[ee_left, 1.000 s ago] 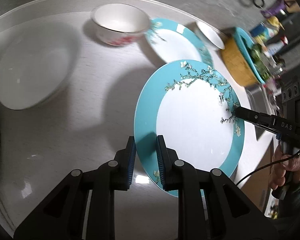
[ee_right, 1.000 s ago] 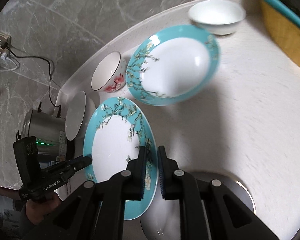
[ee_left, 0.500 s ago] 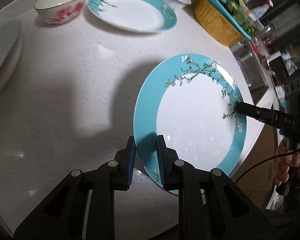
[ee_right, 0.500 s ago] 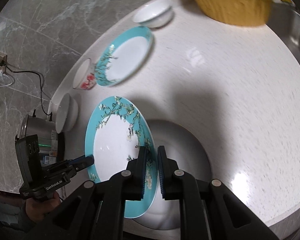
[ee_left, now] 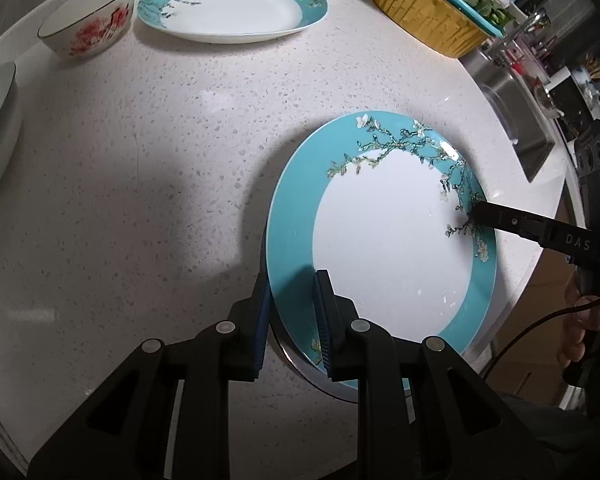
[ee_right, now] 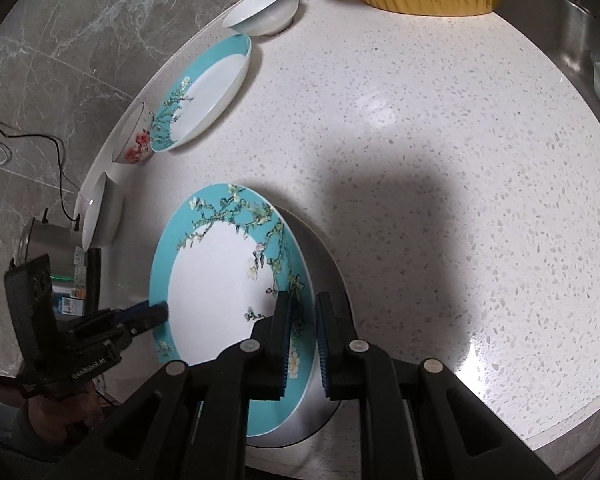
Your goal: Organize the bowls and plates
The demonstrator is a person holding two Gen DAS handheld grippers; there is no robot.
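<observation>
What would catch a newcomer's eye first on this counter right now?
The teal blossom plate, near the counter's front edge, pinched at opposite rims by the left tool and the right tool. Behind it lies a matching second plate, flanked by a red-flowered bowl and a white bowl.

Both wrist views look steeply down, close over the teal plate, from opposite rims.
</observation>
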